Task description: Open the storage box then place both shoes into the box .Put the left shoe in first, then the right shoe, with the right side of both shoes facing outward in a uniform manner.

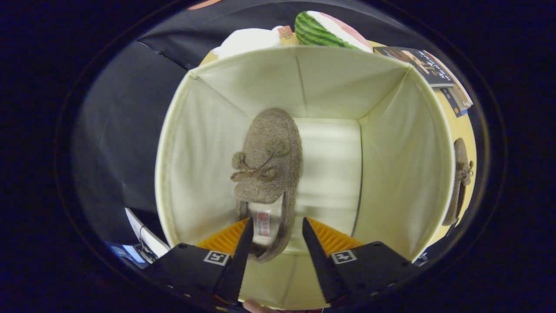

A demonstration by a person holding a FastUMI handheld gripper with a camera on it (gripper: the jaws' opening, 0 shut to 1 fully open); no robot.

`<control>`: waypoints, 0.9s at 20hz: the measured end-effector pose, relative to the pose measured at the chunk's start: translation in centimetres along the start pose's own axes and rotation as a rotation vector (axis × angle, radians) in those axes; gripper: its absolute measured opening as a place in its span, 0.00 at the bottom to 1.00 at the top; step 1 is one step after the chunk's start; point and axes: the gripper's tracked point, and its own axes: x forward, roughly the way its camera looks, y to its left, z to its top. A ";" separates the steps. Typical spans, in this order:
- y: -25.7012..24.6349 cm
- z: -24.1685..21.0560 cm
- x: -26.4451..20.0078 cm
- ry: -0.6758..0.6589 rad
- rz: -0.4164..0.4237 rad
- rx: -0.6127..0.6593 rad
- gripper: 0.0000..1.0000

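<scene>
In the frame's centre the left shoe [267, 161] lies inside the open box [404, 161]; the gripper [275, 232] fingers stand apart around its heel. Retreat straight upward, then fetch the right shoe [460, 182] on the bench [471, 130] at right.

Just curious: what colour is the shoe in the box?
Brown, with a darker bow, seen in the gripper view: the shoe lies in the cream box.

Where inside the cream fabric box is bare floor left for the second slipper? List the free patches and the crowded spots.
Free: the strip of box floor between the brown fuzzy slipper with a bow and the box's right wall. Crowded: the left side, where the slipper lies near the left wall, heel between the open gripper jaws. The second brown slipper waits outside, beside the right wall.
</scene>
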 end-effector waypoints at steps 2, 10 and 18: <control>-0.1 0.0 -2.4 -0.024 0.029 -0.014 0.82; -5.6 -0.3 -12.5 -0.129 0.085 -0.077 0.97; -19.2 -0.2 -15.1 -0.164 0.059 -0.001 0.96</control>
